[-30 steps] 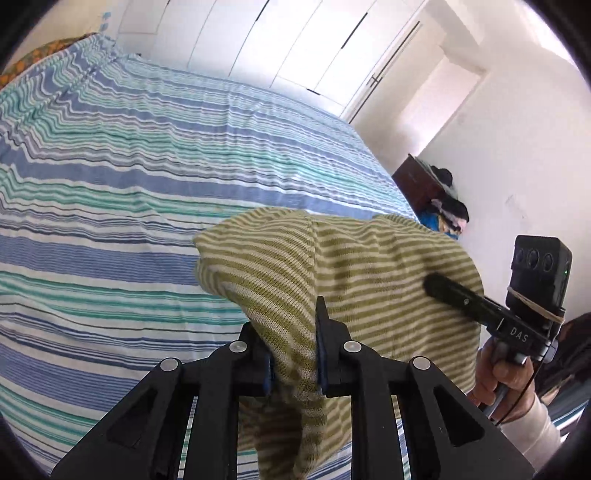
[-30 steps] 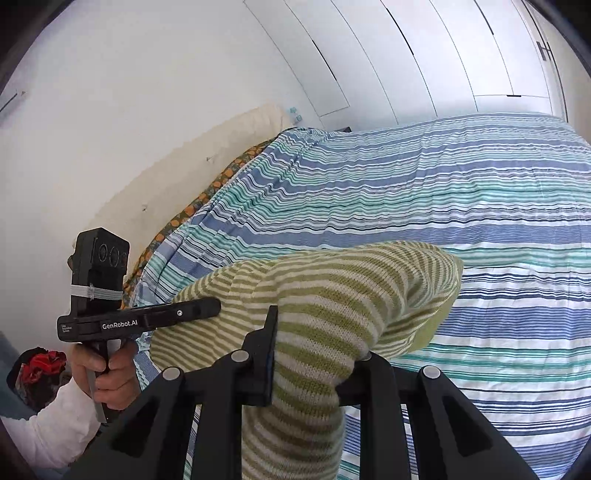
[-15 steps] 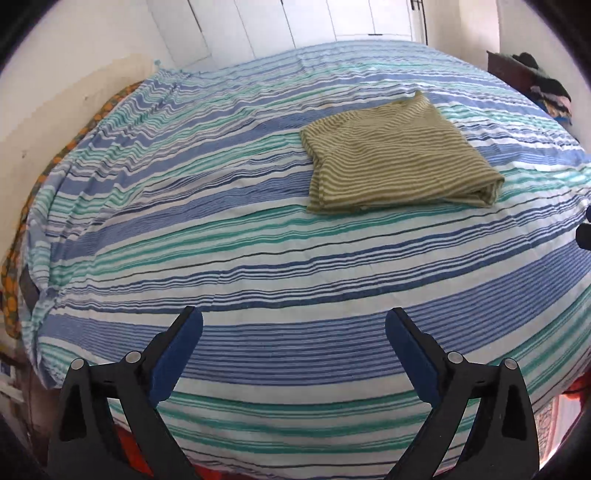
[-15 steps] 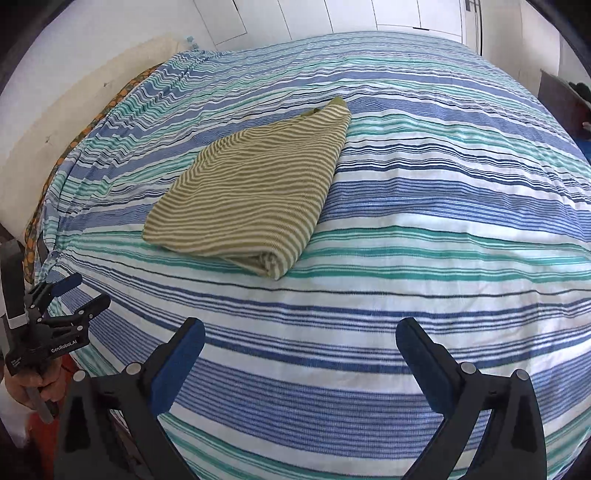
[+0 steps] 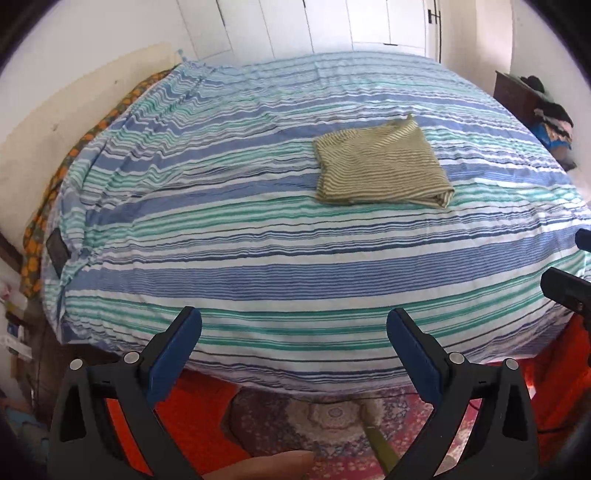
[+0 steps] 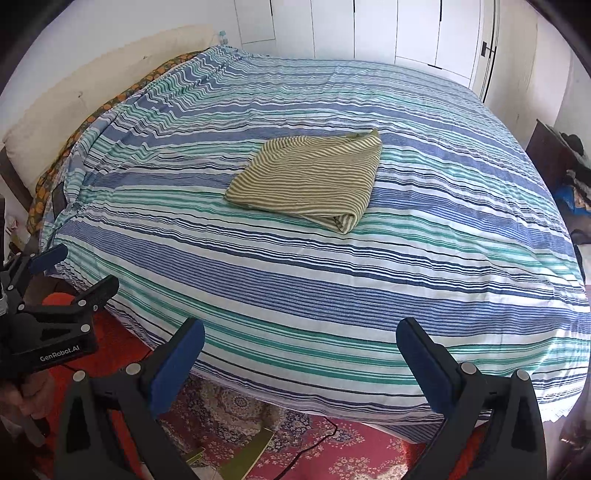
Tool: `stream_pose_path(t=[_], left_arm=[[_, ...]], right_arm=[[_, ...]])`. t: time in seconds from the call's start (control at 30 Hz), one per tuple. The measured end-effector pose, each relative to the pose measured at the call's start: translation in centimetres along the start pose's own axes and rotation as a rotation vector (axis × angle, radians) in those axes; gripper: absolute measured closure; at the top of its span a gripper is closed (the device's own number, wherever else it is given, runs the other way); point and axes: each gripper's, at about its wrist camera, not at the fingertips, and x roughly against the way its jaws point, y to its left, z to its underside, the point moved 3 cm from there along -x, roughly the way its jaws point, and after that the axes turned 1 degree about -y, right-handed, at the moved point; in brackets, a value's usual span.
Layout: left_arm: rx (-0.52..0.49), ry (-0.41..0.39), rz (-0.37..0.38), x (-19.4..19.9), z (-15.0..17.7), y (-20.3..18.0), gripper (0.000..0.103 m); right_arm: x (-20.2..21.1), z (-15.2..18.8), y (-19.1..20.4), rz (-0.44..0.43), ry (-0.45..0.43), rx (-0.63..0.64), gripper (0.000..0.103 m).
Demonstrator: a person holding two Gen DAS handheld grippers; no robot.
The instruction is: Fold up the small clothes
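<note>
Both grippers hang back off the near edge of the bed, well apart from the garment. The left gripper (image 5: 293,328) has its blue-padded fingers (image 5: 177,343) spread wide, with nothing between them and nothing touching them; under the gap lie only the striped bedspread (image 5: 258,258) and, lower down, the patterned red rug (image 5: 332,424). The right gripper (image 6: 300,341) stands the same way, jaws wide apart and empty, poised over the bed's edge with the rug (image 6: 314,443) below it.

From the right wrist view the left gripper (image 6: 74,269) shows again at the far left, a black tool marked GenRobot.AI, its two fingers parted and holding nothing, a hand gripping its handle beneath. In the left wrist view only the black tips of the right gripper (image 5: 569,288) poke in at the right border.

The folded green-and-cream striped shirt (image 5: 382,166) lies flat on the bedspread toward the middle of the bed, a neat rectangle with a thick folded edge at its near right corner (image 6: 314,181). Nothing rests on it or beside it.

White wardrobe doors (image 6: 388,33) line the wall past the bed, and a dark cabinet piled with clothes (image 5: 535,103) stands at the right.
</note>
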Motion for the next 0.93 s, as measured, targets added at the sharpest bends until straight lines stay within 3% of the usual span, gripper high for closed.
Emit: stream_pose_path(t=[0.2,0.33,0.77,0.93], left_arm=[[0.0,0.03,0.055,1.4,0.6,-0.6,0.002],[-0.025,0.02,0.044,1.9,0.7,-1.3,0.002],[-0.009,0.02,0.049,2.2,0.7,-1.0,0.002],[0.002,-0.016,0.031,3.1,0.5,-0.8,0.002]], right_arm=[[3.2,0.1,2.3,0.06,-0.028,0.044,0.001],[3.8,0.6,3.0,0.099,-0.019,0.078,0.001],[3.2,1.1,2.3,0.112,-0.009,0.069,0.001],[3.6,0.9,2.3,0.116,-0.025,0.07,0.001]])
